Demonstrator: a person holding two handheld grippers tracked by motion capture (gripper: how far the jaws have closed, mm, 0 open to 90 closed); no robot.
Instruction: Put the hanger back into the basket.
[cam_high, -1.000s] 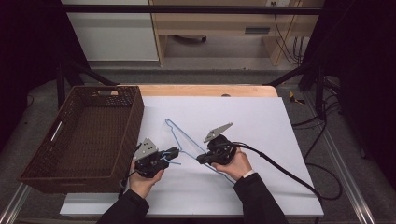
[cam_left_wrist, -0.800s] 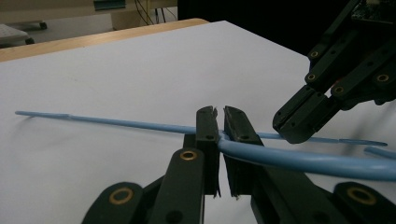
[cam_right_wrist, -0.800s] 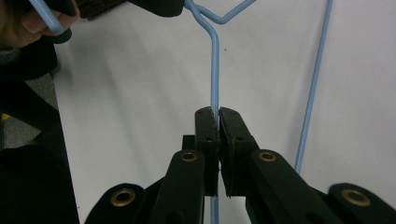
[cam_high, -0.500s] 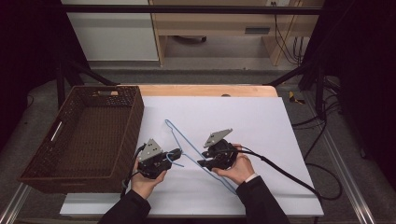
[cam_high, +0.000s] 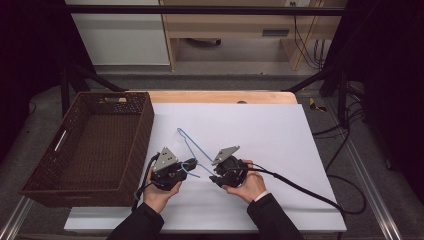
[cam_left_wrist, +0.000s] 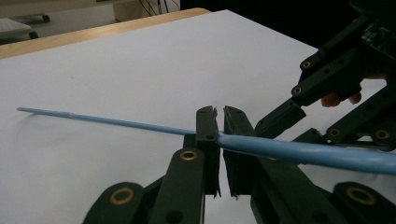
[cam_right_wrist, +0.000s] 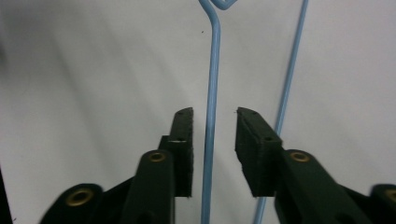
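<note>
Blue wire hanger (cam_high: 192, 150) lies on the white table (cam_high: 280, 130), clamped at one end by the left gripper (cam_high: 189, 164). One wire is straddled by the right gripper (cam_right_wrist: 212, 135), jaws just closing, pads not yet touching. Risk judged: wire springing sideways, hanger twisted, before the wicker basket (cam_high: 85, 145) beyond.

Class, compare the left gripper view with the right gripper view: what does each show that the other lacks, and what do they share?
Left gripper view: the left gripper shut on the thin blue wire hanger, with the right gripper opposite. Right gripper view: its own fingers, just closing, with a hanger rod between them untouched, plus a second rod alongside. Both: the hanger on the white table surface.
</note>
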